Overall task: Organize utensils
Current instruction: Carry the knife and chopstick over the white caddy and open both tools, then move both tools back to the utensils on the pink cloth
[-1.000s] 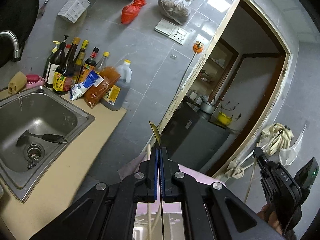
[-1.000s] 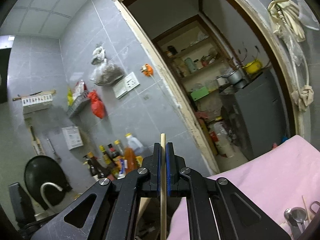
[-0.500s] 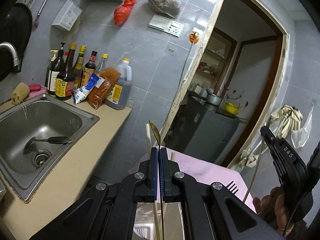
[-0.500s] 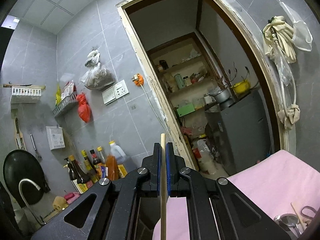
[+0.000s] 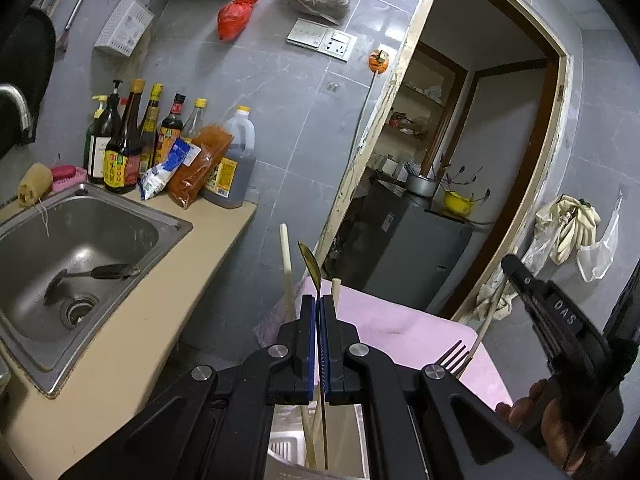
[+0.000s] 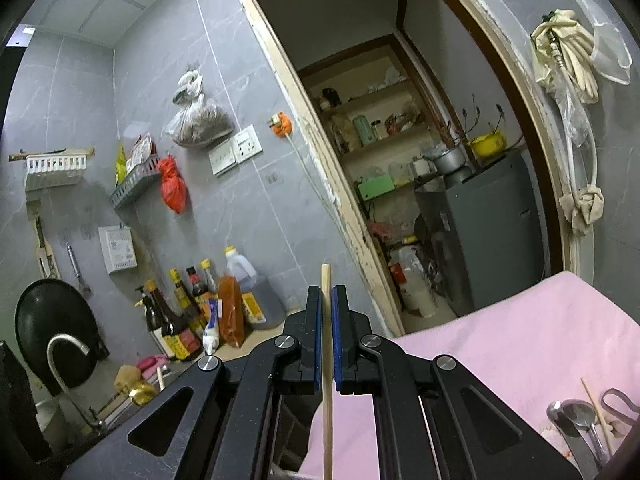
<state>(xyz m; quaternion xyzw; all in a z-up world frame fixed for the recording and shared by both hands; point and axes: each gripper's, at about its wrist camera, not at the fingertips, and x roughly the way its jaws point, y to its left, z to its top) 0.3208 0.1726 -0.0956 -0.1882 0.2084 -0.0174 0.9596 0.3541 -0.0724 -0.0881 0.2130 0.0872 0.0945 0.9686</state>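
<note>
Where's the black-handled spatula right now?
In the left wrist view, the black-handled spatula lies inside the stainless steel sink on the left, beside the round drain, below the row of sauce bottles.

Readable text: one marking only

From my left wrist feed I can read "DAS" in pale letters on the black body of the right gripper [image 5: 560, 320]. The yellow and red labels on the dark glass sauce bottles [image 5: 120, 160] by the steel sink carry print too small for me to read.
</note>
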